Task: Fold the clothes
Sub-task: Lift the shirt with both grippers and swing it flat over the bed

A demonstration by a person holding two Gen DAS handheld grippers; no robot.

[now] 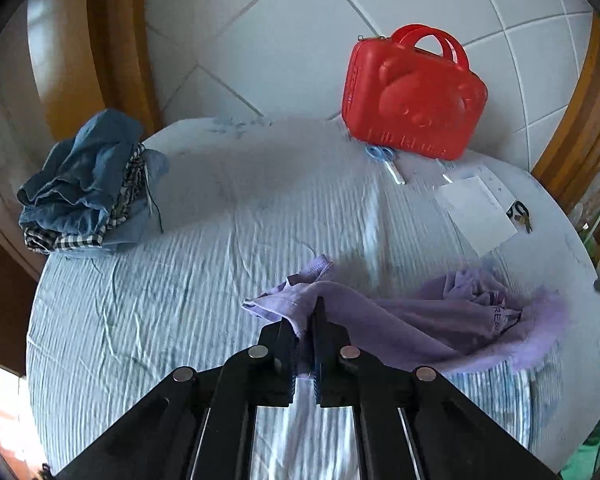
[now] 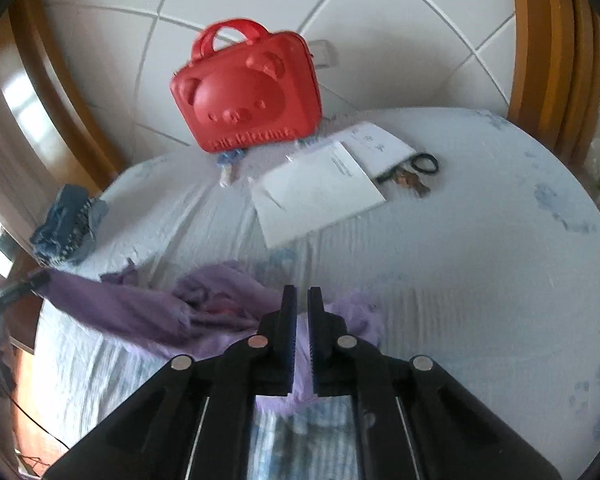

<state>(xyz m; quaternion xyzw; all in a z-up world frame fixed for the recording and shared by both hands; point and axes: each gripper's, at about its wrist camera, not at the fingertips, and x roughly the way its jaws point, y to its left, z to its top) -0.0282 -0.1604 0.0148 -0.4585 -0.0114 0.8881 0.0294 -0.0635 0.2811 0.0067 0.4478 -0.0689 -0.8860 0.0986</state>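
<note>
We held the left gripper (image 1: 314,320) low over the round worktop (image 1: 204,216), which was covered by a pale blue crinkled cloth, and its jaws were clamped on a bunched edge of the purple garment (image 1: 412,320). From that pinch the garment ran away to the right in a crumpled, partly raised band, with some printed lettering showing near its far folds. In the right wrist view the right gripper (image 2: 302,312) sat just over the same purple garment (image 2: 140,304), its jaws nearly together with a narrow slit between them; purple cloth showed under and behind the fingers, but we could not tell whether any of it was pinched. At the far left edge of the worktop lay a stack of folded clothes (image 1: 88,184), denim blue on top with a checked piece beneath. Toward the back stood a red bear-faced case (image 2: 248,92) with its handle up, small blue scissors (image 1: 382,154) just in front of it. Beside the case lay white papers (image 2: 320,184), and next to them a bunch of keys (image 2: 414,178) with a black ring.
</note>
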